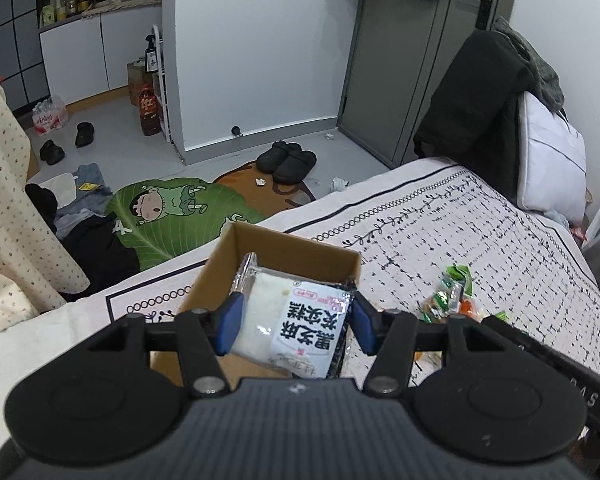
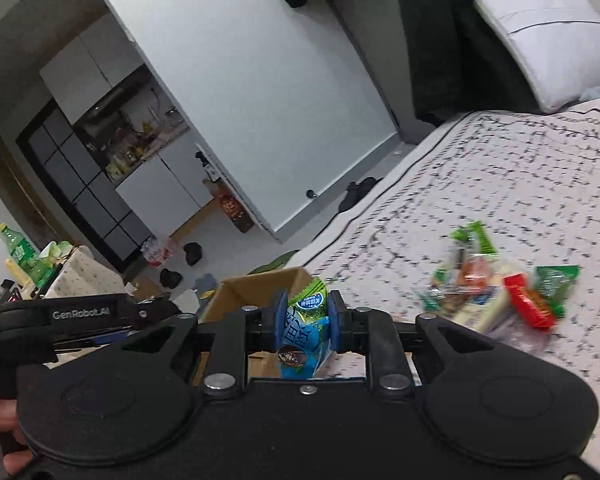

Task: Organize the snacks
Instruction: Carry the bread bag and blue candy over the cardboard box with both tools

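Left gripper fingers grasp a white pack over the box; right gripper clenches a blue pack. Release low, inside.

A green leaf-shaped cartoon rug lies on the grey floor — black slippers sit at its far edge. A white pillow leans at the bed's head, beside a dark jacket.

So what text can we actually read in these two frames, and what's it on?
"GenRobot.AI": black housing, left edge of the right wrist view.
"黑芝麻", with a second line that is probably "茯苓糕", seen upside down: white packet in the left gripper.
"AS", cut off: black bar.
"4": dark clothing on the floor.
Too blurred to read: blue-green packet in the right gripper, loose snacks.
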A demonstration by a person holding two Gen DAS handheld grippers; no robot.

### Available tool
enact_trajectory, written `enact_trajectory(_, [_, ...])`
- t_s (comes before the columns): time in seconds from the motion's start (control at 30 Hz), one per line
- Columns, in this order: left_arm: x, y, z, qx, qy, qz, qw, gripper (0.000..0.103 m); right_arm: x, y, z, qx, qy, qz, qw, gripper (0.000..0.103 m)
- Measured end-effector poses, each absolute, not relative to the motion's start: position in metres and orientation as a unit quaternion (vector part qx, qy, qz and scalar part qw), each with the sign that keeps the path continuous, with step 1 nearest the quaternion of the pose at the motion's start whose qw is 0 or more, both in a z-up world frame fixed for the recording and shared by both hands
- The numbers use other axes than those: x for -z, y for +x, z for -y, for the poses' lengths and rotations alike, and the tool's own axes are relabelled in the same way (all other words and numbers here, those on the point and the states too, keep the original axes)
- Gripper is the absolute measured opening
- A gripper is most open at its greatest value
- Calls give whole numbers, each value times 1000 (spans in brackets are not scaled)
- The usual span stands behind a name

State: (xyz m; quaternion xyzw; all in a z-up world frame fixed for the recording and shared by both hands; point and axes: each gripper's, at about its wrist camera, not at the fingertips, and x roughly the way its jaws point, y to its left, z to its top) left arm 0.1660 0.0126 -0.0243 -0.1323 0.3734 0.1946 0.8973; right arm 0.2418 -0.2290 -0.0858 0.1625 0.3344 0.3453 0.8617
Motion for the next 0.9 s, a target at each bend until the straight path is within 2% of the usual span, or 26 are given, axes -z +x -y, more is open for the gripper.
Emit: enact_trajectory(0.9, [77,213,-117,-149,-206,-415,873,56,101,259,127,-344,127,-358,859,21])
